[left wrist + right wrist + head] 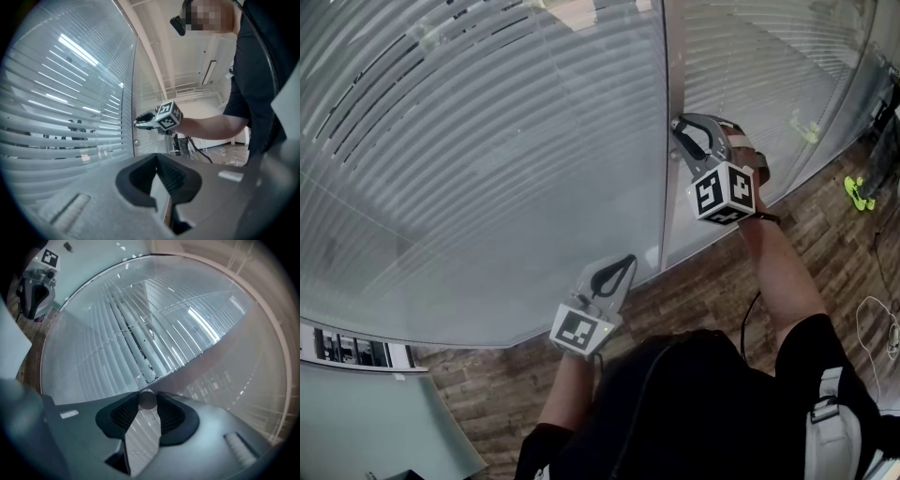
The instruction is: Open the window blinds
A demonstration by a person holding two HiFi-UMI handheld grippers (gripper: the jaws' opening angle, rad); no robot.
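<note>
Right gripper view: blind knob [148, 400] clamped between the right tongs [148, 397].

Brown wood-plank floor [830, 220]; grey mullion [674, 56] between glass panes [487, 169]; strip light [209, 72] on white ceiling [187, 47].

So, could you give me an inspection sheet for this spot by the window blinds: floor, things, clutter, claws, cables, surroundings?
Surface: wood-pattern floor below the glass wall.
Job's things: blinds behind glass, slats mostly shut; small round knob at the frame post.
Clutter: a yellow-green item on the floor; kind unclear.
Claws: right claw clamped on the knob; left claw shut, holding nothing.
Cables: white cable on the floor at right; dark cable by the right arm.
Surroundings: another blind panel right of the post.
</note>
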